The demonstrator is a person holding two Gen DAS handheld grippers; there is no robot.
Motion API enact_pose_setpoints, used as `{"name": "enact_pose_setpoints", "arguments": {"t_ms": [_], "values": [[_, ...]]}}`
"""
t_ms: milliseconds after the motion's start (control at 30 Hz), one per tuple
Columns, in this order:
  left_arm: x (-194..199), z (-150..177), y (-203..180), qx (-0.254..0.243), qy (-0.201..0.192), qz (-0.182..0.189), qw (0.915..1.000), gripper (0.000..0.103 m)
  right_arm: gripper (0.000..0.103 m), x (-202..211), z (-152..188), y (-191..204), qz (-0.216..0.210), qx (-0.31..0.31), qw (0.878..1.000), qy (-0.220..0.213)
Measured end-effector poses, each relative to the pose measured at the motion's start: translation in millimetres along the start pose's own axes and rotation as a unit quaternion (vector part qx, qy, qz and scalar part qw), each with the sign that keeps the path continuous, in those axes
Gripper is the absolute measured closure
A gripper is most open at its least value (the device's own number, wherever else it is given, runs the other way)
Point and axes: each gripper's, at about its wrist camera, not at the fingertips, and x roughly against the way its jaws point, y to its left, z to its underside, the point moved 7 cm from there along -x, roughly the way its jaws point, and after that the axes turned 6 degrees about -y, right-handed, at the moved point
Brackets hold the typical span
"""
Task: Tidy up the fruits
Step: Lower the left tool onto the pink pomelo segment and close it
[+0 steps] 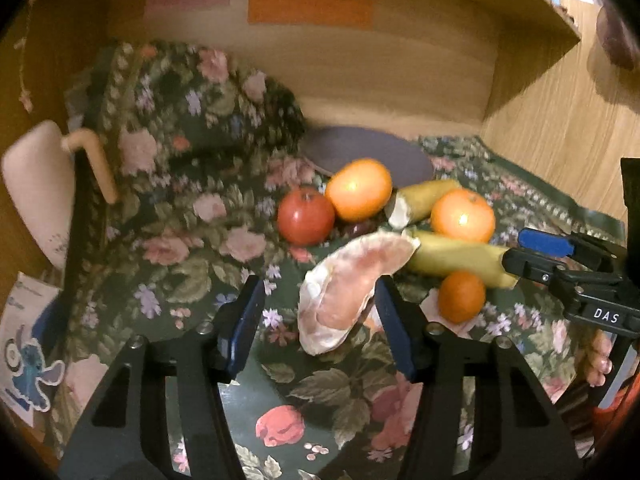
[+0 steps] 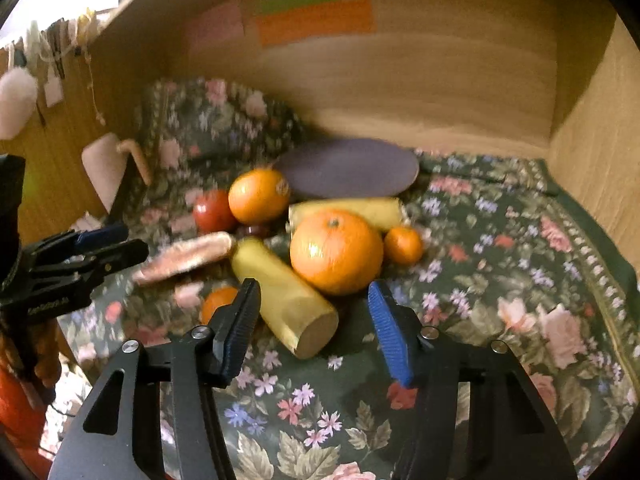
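A pile of fruit lies on a floral cloth [image 1: 192, 248]. A pink pomelo segment [image 1: 348, 280] sits just ahead of my left gripper [image 1: 318, 292], partly between its open fingers, with no pad pressing on it. Behind it are a red apple [image 1: 306, 216], two oranges [image 1: 359, 189] [image 1: 463, 216], a small tangerine [image 1: 461, 296] and two banana pieces [image 1: 456, 258] [image 1: 424, 200]. My right gripper [image 2: 314, 292] stands open around the cut end of the nearer banana piece [image 2: 286, 292], with the big orange [image 2: 336, 256] just beyond. A dark purple plate [image 2: 348, 168] lies at the back.
Wooden walls [image 2: 440, 80] close in the back and both sides. A cream mug [image 1: 40, 184] lies tipped at the left, beside bunched-up cloth [image 1: 192, 100]. Coloured paper notes [image 1: 308, 8] are stuck on the back wall. A second tangerine [image 2: 403, 245] sits right of the big orange.
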Motion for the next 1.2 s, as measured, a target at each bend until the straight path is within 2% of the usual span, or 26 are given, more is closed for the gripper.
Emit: {"name": "enact_pose_setpoints", "arguments": {"t_ms": [133,200,267,433,533,600,700,900,1100,1200], "values": [[-16,8,-2,-0.01,0.027,0.009,0.9995,0.043,0.05,-13,7,2,-0.007,0.006,1.0,0.023],[-24,11,-3,-0.013,0.037,0.009,0.9992,0.034,0.05,-18,9,2,-0.016,0.005,0.999,0.03],[-32,13,-3,-0.014,0.046,0.011,0.9988,0.032,0.05,-23,10,3,-0.025,0.003,0.999,0.036],[-39,11,-6,-0.027,0.052,0.014,0.9982,0.032,0.05,-27,9,5,-0.041,0.005,0.998,0.042],[-44,12,-6,-0.034,0.05,0.006,0.9981,0.036,0.052,-27,9,5,-0.049,0.006,0.998,0.043],[-43,12,-8,-0.037,0.048,0.009,0.9981,0.052,0.055,-24,8,6,-0.048,0.011,0.998,0.04],[-40,14,-9,-0.038,0.049,0.009,0.998,0.063,0.059,-18,8,5,-0.051,0.006,0.998,0.036],[-25,20,-4,-0.028,0.047,-0.009,0.9985,0.064,0.062,1,17,-2,-0.043,0.0,0.999,0.031],[0,36,0,-0.031,0.044,-0.036,0.9979,0.064,0.064,17,14,-3,-0.02,0.03,0.999,0.027],[7,42,4,-0.031,0.046,-0.039,0.9977,0.064,0.064,15,18,-3,-0.016,0.045,0.998,0.043]]}}
